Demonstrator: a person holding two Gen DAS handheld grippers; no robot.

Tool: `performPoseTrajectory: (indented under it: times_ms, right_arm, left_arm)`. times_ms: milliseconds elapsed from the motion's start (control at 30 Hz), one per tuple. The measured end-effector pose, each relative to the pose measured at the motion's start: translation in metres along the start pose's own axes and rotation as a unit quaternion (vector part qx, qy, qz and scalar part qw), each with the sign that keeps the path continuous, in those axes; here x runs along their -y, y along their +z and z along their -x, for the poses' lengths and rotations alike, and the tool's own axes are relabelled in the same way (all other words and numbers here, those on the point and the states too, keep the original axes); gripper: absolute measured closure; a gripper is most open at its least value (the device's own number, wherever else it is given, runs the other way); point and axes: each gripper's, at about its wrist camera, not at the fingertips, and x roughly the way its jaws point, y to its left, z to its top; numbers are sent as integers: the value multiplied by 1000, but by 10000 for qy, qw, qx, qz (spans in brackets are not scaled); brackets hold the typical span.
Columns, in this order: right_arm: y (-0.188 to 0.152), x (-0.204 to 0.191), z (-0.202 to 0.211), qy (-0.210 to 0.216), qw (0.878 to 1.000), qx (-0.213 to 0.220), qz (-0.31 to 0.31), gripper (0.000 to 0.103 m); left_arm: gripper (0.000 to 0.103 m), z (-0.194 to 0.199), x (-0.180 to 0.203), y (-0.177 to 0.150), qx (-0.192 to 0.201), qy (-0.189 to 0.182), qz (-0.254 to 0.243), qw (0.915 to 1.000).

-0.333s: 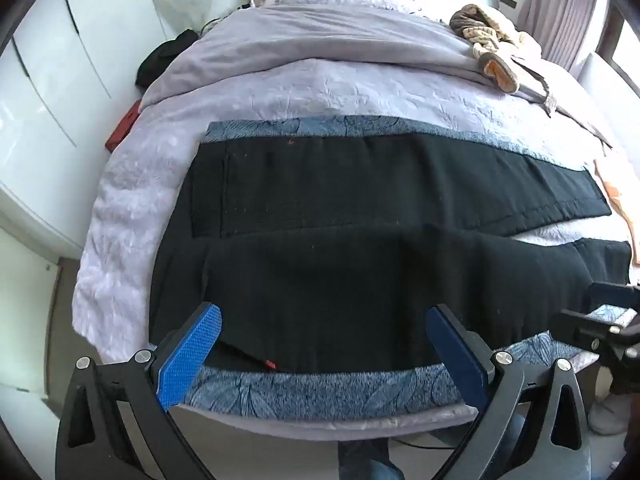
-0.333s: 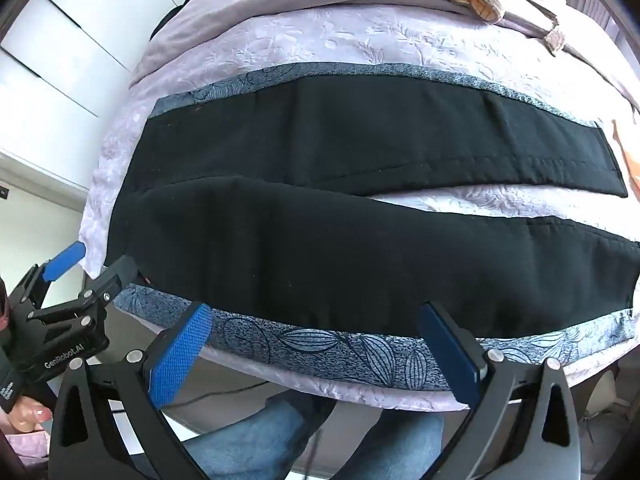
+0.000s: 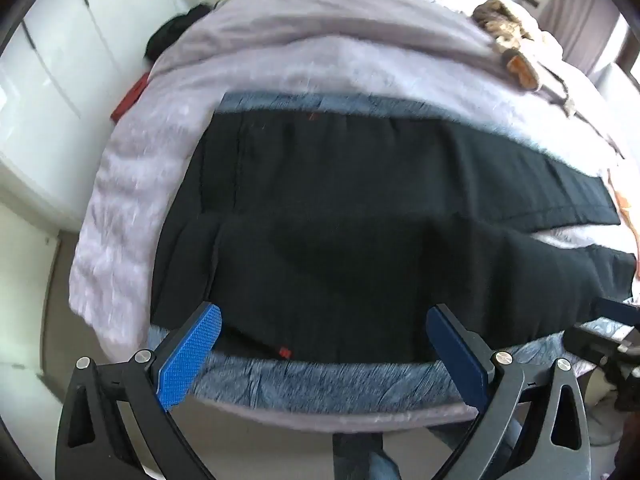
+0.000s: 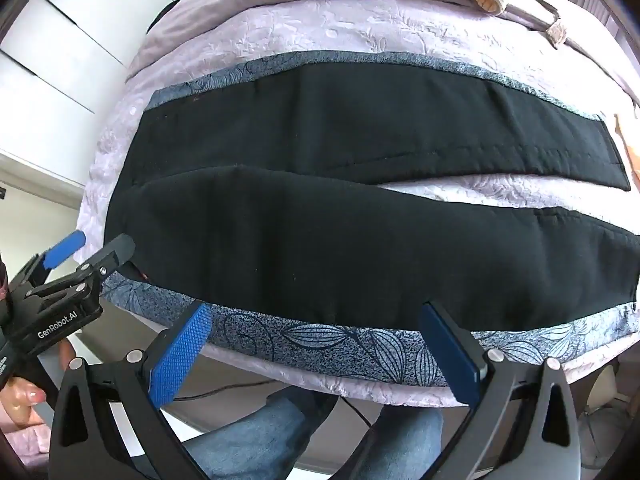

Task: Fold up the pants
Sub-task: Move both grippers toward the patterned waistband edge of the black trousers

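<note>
Black pants (image 3: 340, 240) (image 4: 320, 224) lie flat across the bed, waist to the left, both legs spread out to the right with a strip of bedspread showing between them. My left gripper (image 3: 324, 320) hovers open above the near edge of the waist end, nothing between its blue pads. My right gripper (image 4: 316, 316) stands open above the near leg's lower edge, also holding nothing. The left gripper (image 4: 86, 246) shows at the left of the right wrist view, off the bed's corner. Part of the right gripper (image 3: 604, 336) appears at the right edge of the left wrist view.
A lilac bedspread (image 4: 360, 28) with a blue-grey leaf-patterned band (image 4: 328, 340) covers the bed. Beige clothing (image 3: 516, 56) lies at the far right. White wardrobe doors (image 3: 48, 80) stand to the left. A person's jeans-clad legs (image 4: 256, 432) are below the bed's edge.
The left wrist view has shifted closer and tilted down over the pants, and is blurred by motion. The right gripper has hardly moved.
</note>
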Motion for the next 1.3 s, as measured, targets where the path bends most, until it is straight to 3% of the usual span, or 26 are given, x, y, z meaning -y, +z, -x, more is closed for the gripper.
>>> performPoseTrajectory:
  times_ms: [200,367,1300]
  right_arm:
    - [1,2,-1,99,9999,4,-124,0]
    - [2,0,-4,163,9998,-72,-122,0]
    - [-10,-12,-4,132,9998,-114,-88,0]
  left_arm:
    - [0,-5,-10,-17,-344,103,160,9992]
    - [0,1,-13,-16,-238,270,184,9992]
    - [0,-2,-21,-27,-473,343,191,9981]
